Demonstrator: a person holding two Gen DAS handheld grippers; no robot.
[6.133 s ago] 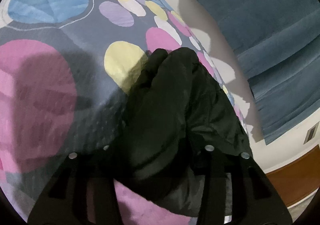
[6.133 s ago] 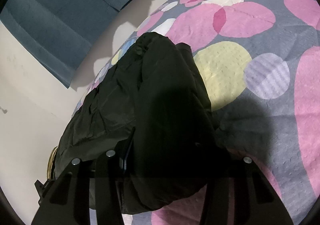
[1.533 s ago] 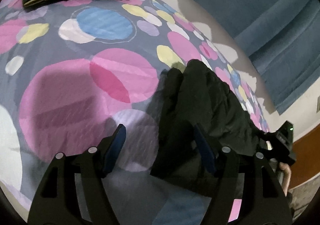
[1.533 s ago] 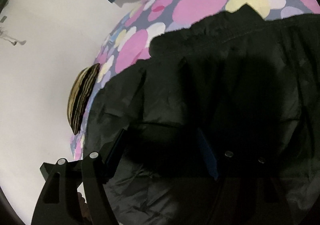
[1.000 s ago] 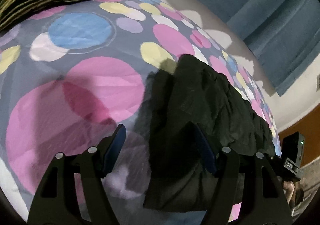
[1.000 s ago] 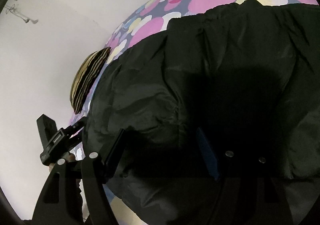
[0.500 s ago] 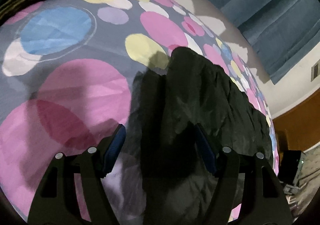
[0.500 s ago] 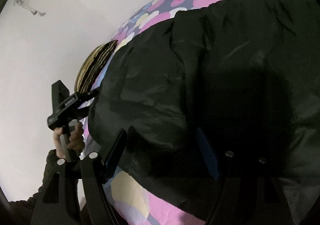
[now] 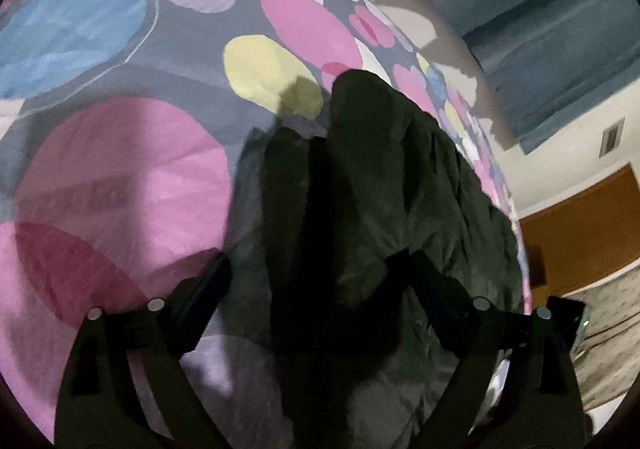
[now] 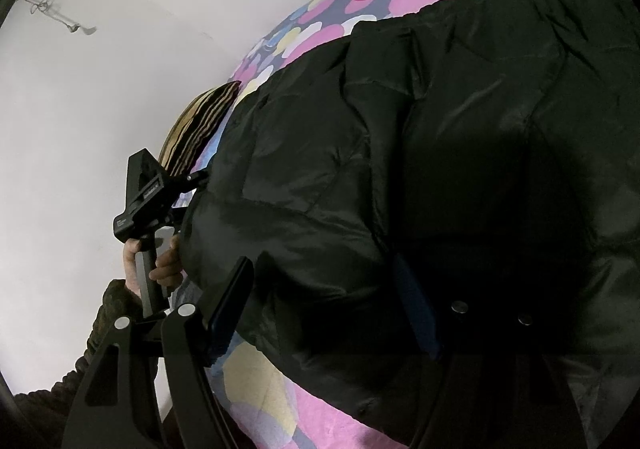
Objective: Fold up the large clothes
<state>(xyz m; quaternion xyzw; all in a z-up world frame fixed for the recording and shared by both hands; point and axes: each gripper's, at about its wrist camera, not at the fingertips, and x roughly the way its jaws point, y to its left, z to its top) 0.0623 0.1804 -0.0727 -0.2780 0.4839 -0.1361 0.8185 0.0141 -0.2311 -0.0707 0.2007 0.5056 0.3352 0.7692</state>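
The black puffy jacket (image 10: 420, 153) lay spread across the spotted bedcover (image 9: 132, 177), its near edge close to the side of the bed and its far hem running along under the wall. Seen from the left gripper's camera it looked already doubled over once, with a raised fold standing along its middle, though the dark cloth made the layers hard to tell apart.

The left gripper (image 9: 316, 281) hung over the jacket's end, its jaws spread wide; they had just been opening, and the cloth lay between and beneath them without the pads (image 9: 208, 285) pressing on it. The right gripper (image 10: 324, 301) stood over the near edge of the jacket, its jaws also spread, the padded cloth bulging between them but not pinched as far as I could see. A hand (image 10: 160, 265) in a knitted sleeve held the left gripper's handle off to the side, near a striped pillow (image 10: 200, 129).

To my eye the next fold was about to be taken up. It would go best if both grippers bit deep into the thick edge, catching every layer, since slippery padding tends to slide out. Lifting both ends together and level should keep the fold square.
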